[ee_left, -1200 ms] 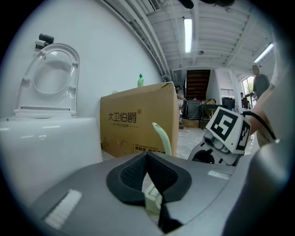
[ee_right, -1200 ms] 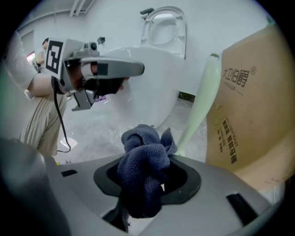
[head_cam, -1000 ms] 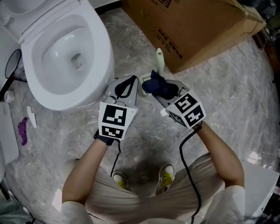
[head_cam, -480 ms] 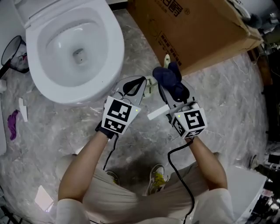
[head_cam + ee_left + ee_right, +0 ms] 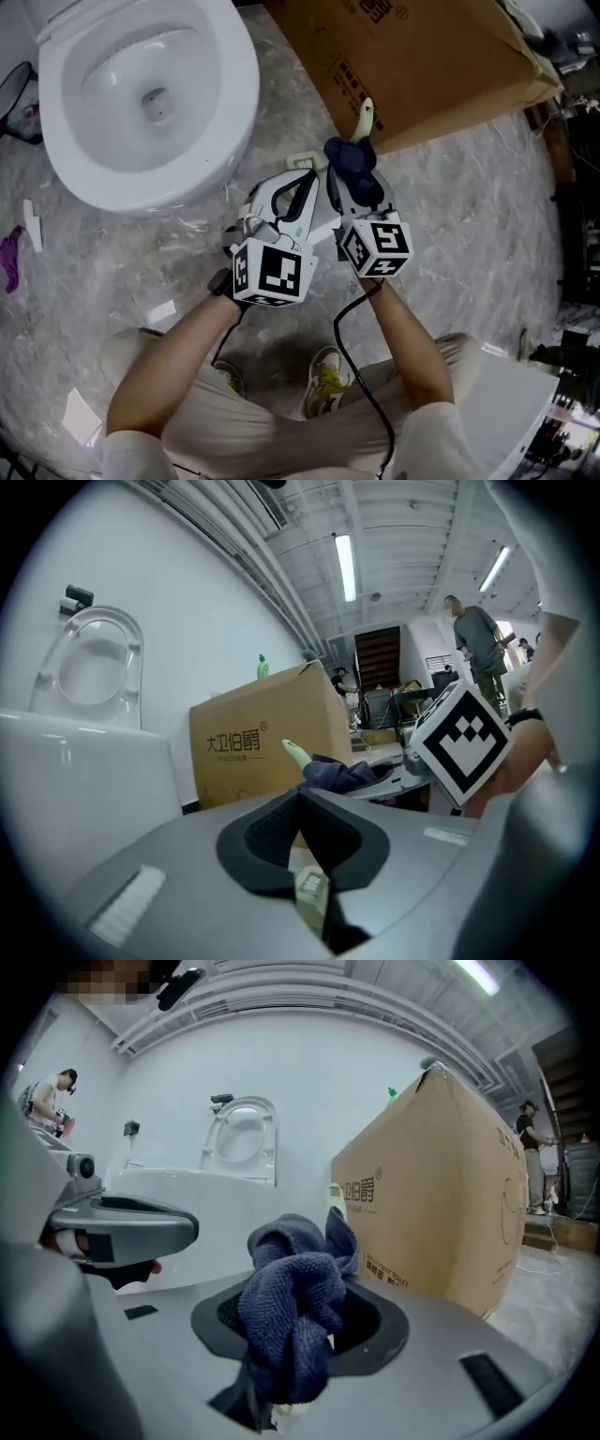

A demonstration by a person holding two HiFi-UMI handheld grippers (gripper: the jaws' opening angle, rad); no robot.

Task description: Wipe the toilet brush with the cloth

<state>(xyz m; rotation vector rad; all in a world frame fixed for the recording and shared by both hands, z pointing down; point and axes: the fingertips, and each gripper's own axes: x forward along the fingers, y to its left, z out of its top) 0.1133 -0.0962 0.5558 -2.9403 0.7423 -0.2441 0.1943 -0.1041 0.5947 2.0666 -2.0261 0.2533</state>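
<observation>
Both jaws closed: left gripper [image 5: 302, 178] clamps the toilet brush [image 5: 366, 116] handle, right gripper [image 5: 360, 195] pinches the cloth [image 5: 349, 161] against it. Bare tip points 1 o'clock. Wiping looks underway, unfinished.

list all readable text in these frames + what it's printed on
"太卫伯爵" plus ®: side of the cardboard box, left gripper view; first character uncertain.
"INTELLIGENT TOILET": same box, right gripper view, just right of the cloth.
Fine line under the brand: too small to read.
Box print in the head view: blurred and cut off, unreadable.
</observation>
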